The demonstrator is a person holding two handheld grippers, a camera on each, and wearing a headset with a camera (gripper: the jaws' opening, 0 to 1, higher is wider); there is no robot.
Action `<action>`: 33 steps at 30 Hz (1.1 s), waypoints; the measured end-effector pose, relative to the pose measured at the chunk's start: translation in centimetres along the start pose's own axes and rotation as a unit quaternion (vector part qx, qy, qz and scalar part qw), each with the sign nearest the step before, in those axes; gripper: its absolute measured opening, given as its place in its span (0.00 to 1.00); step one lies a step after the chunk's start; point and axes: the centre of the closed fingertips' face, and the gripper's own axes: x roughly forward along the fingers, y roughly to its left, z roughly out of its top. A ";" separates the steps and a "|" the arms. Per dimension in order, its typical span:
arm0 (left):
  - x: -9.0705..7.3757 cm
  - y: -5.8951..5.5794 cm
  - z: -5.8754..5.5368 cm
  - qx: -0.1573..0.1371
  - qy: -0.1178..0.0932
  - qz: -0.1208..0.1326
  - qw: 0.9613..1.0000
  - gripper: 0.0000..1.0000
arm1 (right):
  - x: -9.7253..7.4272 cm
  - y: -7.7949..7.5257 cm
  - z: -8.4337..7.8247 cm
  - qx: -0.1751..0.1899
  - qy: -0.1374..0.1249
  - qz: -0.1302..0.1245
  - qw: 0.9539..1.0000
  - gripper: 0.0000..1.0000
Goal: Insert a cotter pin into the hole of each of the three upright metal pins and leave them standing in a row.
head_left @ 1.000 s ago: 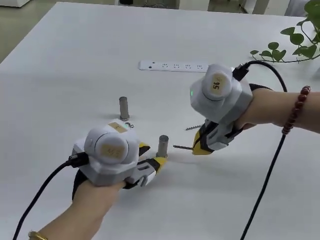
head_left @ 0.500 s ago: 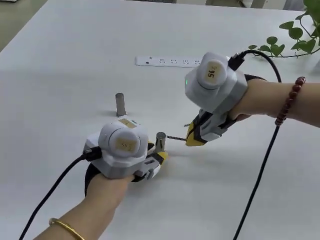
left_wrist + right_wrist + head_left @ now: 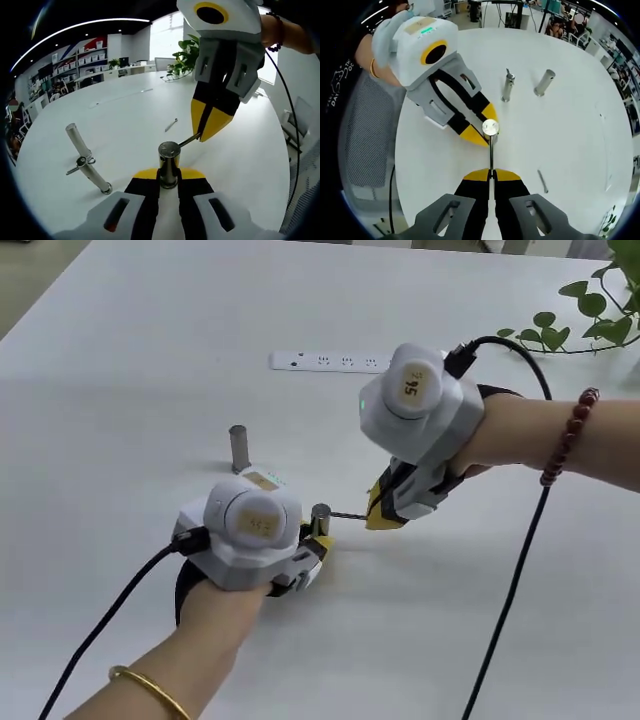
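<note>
1. Closer now: my right gripper, pinching the cotter pin, tip at the metal pin.
2. My left gripper clamps that pin's base, upright.
3. Cotter pin: level, right of metal pin, aimed inward.

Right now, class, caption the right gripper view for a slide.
Right tool aims a thin cotter pin at the upright silver metal pin held by the left tool.

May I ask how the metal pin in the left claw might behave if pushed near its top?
The metal pin is tall on a narrow base, so unheld it would probably tip; the left claw steadies it. It looks like polished steel: likely heavy for its size, slippery, and, being round, apt to roll.
</note>
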 end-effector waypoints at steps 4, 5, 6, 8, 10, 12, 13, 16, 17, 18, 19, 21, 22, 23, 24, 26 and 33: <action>0.0 0.0 0.0 0.008 -0.001 -0.003 1.000 0.10 | 0.0 0.0 0.1 0.000 -0.001 0.001 1.000 0.00; 0.0 -0.1 0.0 0.008 -0.001 -0.004 1.000 0.10 | -0.1 0.0 0.2 -0.003 -0.002 0.002 1.000 0.00; 0.0 -0.1 0.0 0.009 -0.001 -0.004 1.000 0.10 | -0.1 0.0 0.3 -0.004 -0.002 0.001 1.000 0.00; 0.0 -0.1 0.0 0.008 -0.001 -0.006 1.000 0.10 | -0.3 0.1 0.5 -0.006 -0.003 0.002 1.000 0.00; 0.0 -0.1 0.0 0.010 -0.001 -0.007 1.000 0.10 | -0.3 0.1 0.5 -0.009 -0.001 0.002 1.000 0.00; 0.0 -0.1 0.0 0.012 -0.001 -0.008 1.000 0.10 | -0.3 0.1 0.8 -0.010 -0.004 0.001 1.000 0.00; 0.0 -0.1 0.0 0.013 -0.002 -0.008 1.000 0.10 | -0.3 0.1 0.8 -0.010 -0.004 0.001 1.000 0.00; 0.1 -0.1 0.0 0.013 -0.001 -0.008 1.000 0.10 | -0.2 0.2 0.9 -0.010 -0.003 0.000 1.000 0.00; 0.1 -0.1 -0.1 0.012 -0.001 -0.007 1.000 0.10 | -0.2 0.2 1.0 -0.011 -0.006 0.001 1.000 0.00; 0.1 -0.1 -0.1 0.013 -0.001 -0.007 1.000 0.10 | -0.2 0.2 1.1 -0.011 -0.006 0.001 1.000 0.00; 0.1 -0.1 -0.1 0.013 -0.001 -0.007 1.000 0.10 | -0.2 0.3 1.2 -0.010 -0.008 0.001 1.000 0.00; 0.2 -0.1 -0.1 0.012 -0.001 -0.006 1.000 0.10 | -0.3 0.4 1.5 -0.007 -0.011 0.002 1.000 0.00; 0.2 -0.1 -0.1 0.011 -0.002 -0.005 1.000 0.10 | -0.2 0.3 1.5 -0.009 -0.009 0.002 1.000 0.00; 0.2 -0.1 -0.1 0.011 -0.002 -0.004 1.000 0.10 | -0.2 0.3 1.5 -0.007 -0.010 0.001 1.000 0.00; 0.2 -0.1 -0.1 0.012 -0.002 -0.004 1.000 0.10 | -0.2 0.4 1.5 -0.006 -0.009 0.002 1.000 0.00; 0.2 0.0 -0.1 0.011 -0.002 -0.003 1.000 0.10 | -0.1 0.3 1.6 -0.004 -0.012 0.002 1.000 0.00; 0.3 0.0 -0.1 0.011 -0.004 -0.002 1.000 0.10 | 0.0 0.3 2.2 0.003 -0.020 0.004 1.000 0.00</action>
